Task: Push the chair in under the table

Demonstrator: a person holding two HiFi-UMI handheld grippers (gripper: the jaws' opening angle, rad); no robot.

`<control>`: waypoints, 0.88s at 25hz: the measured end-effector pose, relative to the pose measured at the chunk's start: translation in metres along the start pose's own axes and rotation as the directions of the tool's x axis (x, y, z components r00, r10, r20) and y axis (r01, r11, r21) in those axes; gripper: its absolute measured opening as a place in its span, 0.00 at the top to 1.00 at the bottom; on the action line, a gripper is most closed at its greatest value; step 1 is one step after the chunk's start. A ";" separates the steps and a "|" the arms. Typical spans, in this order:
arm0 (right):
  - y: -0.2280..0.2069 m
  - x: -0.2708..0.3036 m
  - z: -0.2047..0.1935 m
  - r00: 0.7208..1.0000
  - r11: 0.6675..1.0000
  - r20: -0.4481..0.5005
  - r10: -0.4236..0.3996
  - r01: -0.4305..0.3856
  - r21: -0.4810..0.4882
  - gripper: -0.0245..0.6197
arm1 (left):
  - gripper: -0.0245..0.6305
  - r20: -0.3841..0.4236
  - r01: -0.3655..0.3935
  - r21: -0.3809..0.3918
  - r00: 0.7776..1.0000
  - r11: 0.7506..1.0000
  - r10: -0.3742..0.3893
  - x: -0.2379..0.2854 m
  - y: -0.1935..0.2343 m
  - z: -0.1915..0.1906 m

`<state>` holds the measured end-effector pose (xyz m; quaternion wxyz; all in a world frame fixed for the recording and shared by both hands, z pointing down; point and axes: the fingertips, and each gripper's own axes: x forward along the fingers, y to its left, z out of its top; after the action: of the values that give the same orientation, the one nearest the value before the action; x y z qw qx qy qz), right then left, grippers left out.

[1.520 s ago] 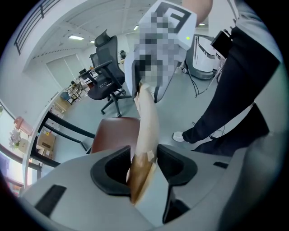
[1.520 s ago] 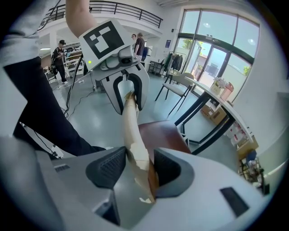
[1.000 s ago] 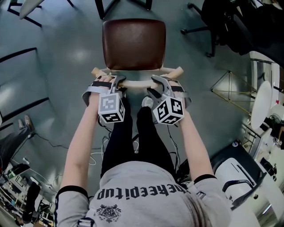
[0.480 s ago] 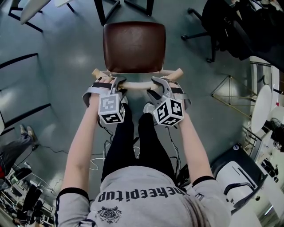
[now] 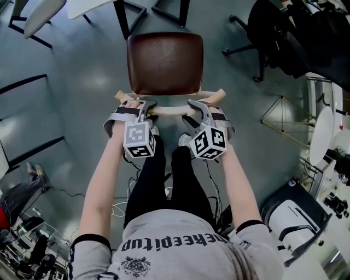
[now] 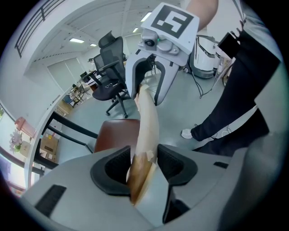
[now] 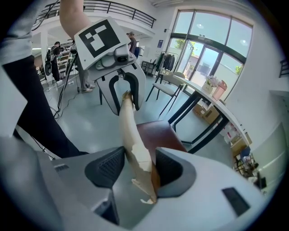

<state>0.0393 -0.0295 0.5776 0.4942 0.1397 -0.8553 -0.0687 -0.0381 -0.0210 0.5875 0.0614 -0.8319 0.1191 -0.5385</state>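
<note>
Nearest the camera: grey printed T-shirt (image 5: 175, 240), two bare forearms (image 5: 104, 180) reaching forward, dark trousers (image 5: 164, 180) and one white shoe (image 5: 182, 140) below them.

At the forearms' ends: left gripper (image 5: 145, 104) and right gripper (image 5: 195, 105), each with one marker cube (image 5: 139, 139), two cubes in all. Both closed on the backrest rail (image 5: 169, 111), a bar of pale curved wood pinched between the dark pads, one gripper near each end. Same grip in the left gripper view and the right gripper view, with the rail filling the gap from pad to pad.

Beyond the rail: the chair (image 5: 165, 63), one only, brown seat pointing away from the person, standing on the grey floor (image 5: 82, 82). Sits directly ahead of both grippers, not yet under the surface.

Farther on, at the top edge: white surface (image 5: 90, 5) on black legs (image 5: 123, 19), just past the seat's far edge and to either side of it. A second white top (image 5: 41, 13) at upper left.

To the right, well apart from the chair: one black office chair (image 5: 262, 38) and one gold wire frame (image 5: 284, 117). Loose cables (image 5: 117, 197) on the floor beside the left leg.

Farthest, in the right gripper view: one long white counter (image 7: 212, 110) on black legs, with glazed doors (image 7: 203, 58) behind.
</note>
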 end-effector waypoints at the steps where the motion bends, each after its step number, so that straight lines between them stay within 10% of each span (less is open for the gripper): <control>1: -0.003 0.002 0.001 1.000 1.000 0.000 -0.004 0.004 0.001 0.62 | 0.67 0.001 0.000 0.003 1.000 1.000 0.000 0.001 0.004 -0.002; 22: -0.050 0.030 0.017 0.998 0.998 -0.029 -0.052 0.053 0.039 0.61 | 0.67 0.029 0.004 0.048 1.000 0.999 -0.006 0.009 0.057 -0.017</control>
<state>0.0192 -0.0865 0.5810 0.5014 0.1730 -0.8454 -0.0628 -0.0576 -0.0784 0.5897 0.0815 -0.8382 0.1031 -0.5292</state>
